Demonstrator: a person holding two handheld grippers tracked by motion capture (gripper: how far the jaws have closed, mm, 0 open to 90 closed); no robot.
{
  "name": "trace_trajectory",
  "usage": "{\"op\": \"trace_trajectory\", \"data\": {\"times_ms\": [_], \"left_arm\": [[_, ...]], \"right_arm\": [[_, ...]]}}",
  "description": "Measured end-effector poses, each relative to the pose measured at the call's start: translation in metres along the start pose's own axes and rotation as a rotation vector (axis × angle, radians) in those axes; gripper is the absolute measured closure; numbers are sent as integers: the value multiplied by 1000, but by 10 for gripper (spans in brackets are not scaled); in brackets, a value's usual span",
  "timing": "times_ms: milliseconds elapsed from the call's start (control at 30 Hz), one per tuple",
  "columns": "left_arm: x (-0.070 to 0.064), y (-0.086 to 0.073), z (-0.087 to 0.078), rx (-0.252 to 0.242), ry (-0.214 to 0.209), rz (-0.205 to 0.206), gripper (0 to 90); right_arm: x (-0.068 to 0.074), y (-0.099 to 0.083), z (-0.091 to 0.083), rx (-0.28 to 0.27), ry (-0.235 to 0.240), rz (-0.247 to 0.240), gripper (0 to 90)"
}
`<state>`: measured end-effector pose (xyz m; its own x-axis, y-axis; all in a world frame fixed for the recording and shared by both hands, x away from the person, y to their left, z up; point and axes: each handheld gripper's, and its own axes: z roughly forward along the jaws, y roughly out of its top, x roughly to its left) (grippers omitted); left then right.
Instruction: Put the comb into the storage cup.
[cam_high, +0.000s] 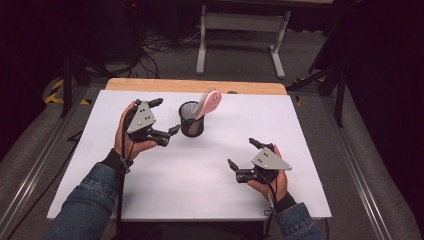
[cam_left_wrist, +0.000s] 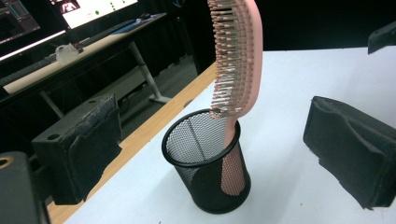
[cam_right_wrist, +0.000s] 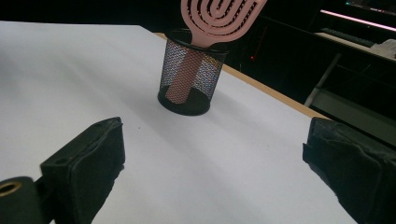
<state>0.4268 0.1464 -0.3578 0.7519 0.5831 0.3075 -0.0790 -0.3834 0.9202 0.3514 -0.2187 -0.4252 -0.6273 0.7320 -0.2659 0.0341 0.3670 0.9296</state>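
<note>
A: Start at the left. What is the left gripper (cam_high: 161, 116) doing?

B: Its jaws stand wide apart and grip nothing. Just off its jaw tips stands the round black wire-mesh cup (cam_high: 192, 119), upright on the white table top (cam_high: 210, 170). In the left gripper view the cup (cam_left_wrist: 208, 170) sits between the two padded jaws and a little beyond them, touching neither.

A: And the thing in it?

B: A pink plastic hairbrush (cam_high: 208, 103), handle down inside the cup, head sticking out above the rim and leaning away toward the table's far right. In the left gripper view the hairbrush (cam_left_wrist: 240, 60) shows side-on: a curved pink back with rows of pale bristles facing that view's left jaw. The handle shows through the mesh.

A: Now the right.

B: The right gripper (cam_high: 242, 152) is well apart from the cup, its jaws likewise spread wide and empty. In its own view the cup (cam_right_wrist: 190, 77) stands far ahead, between the jaws, and the brush head (cam_right_wrist: 219, 18) shows curved slots cut through it.
</note>
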Motion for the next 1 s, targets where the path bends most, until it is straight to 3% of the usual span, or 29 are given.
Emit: {"op": "trace_trajectory", "data": {"times_ms": [1000], "left_arm": [[-21,-13,-21,-27,-21,18,58]], "right_arm": [[0,2,-3,-8,-7,-9,62]]}}
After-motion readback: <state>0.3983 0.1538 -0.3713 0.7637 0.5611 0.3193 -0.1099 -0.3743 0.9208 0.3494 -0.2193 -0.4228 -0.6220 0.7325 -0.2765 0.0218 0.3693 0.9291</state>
